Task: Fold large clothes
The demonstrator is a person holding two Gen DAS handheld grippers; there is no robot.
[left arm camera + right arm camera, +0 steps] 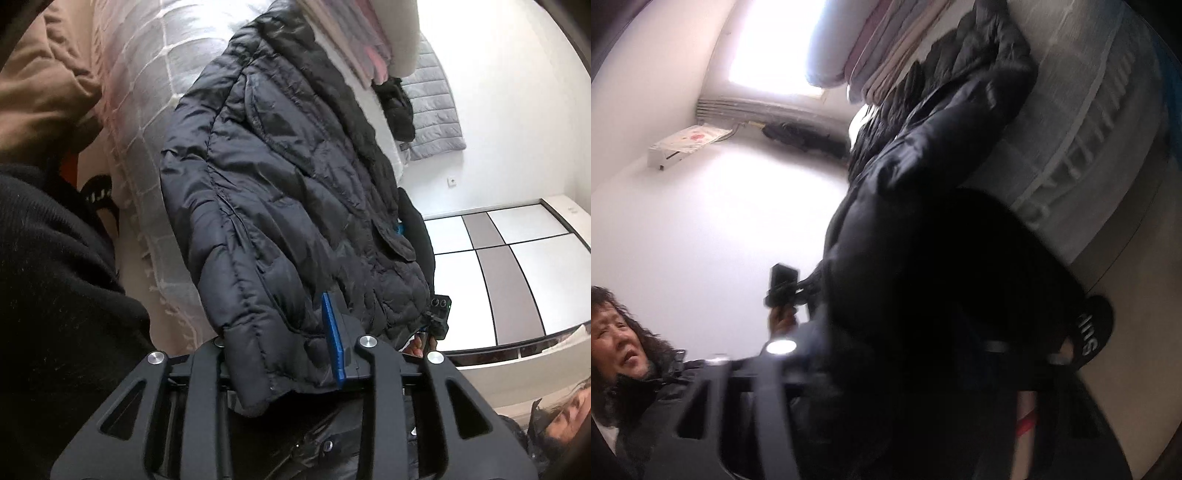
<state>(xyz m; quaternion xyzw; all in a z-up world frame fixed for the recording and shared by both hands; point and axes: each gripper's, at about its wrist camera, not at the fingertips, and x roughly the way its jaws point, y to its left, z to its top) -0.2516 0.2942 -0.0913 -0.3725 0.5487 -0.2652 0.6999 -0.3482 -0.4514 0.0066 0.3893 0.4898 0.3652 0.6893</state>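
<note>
Left wrist view: a black quilted puffer jacket (pixel 295 192) lies stretched across a bed covered by a pale grey blanket with a white grid pattern (pixel 147 110), its hem end reaching into the left gripper (pixel 284 358). The jacket's edge sits between the blue-padded finger (pixel 334 339) and the opposite finger, which the fabric hides; the gap is narrow, and whether the pads press the fabric cannot be told. A stack of folded pink and white textiles (pixel 354 40) rests beyond the jacket. Right wrist view, blurred and dark: the same jacket (pixel 923 184) fills the space before the right gripper (pixel 886 369), whose fingers are obscured, so their state cannot be told. A person's hand holding a black device (pixel 783 284) appears beside the jacket.
</note>
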